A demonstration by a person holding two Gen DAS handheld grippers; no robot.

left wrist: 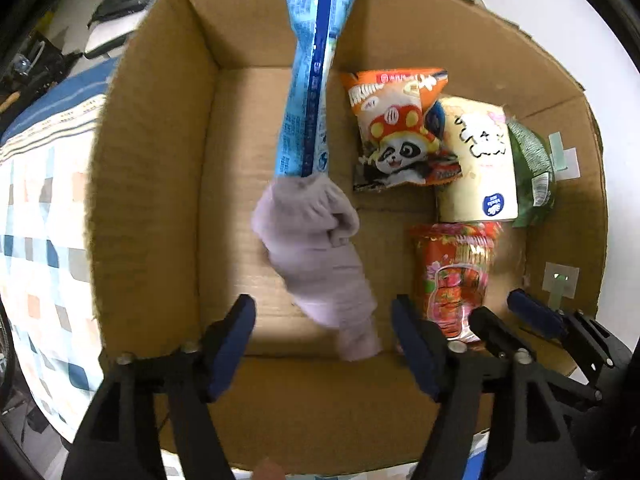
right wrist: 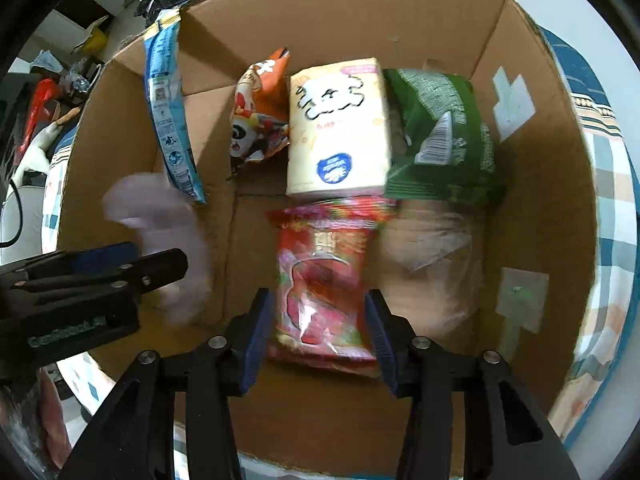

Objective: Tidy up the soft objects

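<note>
A cardboard box point(left wrist: 152, 184) holds soft goods. A lilac sock point(left wrist: 316, 256) lies blurred on its floor just beyond my open left gripper point(left wrist: 324, 344), not held. My right gripper point(right wrist: 320, 336) is open, its fingers either side of a red snack pack point(right wrist: 324, 280), not closed on it. The red pack point(left wrist: 456, 272) also shows in the left wrist view, with the right gripper's fingers point(left wrist: 536, 312) beside it. A long blue packet point(left wrist: 312, 80) leans on the back wall. An orange panda snack bag point(left wrist: 400, 128), a cream tissue pack point(left wrist: 480, 160) and a green bag point(right wrist: 440, 132) lie together.
The box point(right wrist: 532, 216) stands on a checkered blue-and-white cloth point(left wrist: 44, 216). The left gripper's fingers point(right wrist: 120, 268) reach in from the left in the right wrist view, with the blurred sock point(right wrist: 168, 232) behind them. Clutter lies beyond the box at far left point(right wrist: 36, 120).
</note>
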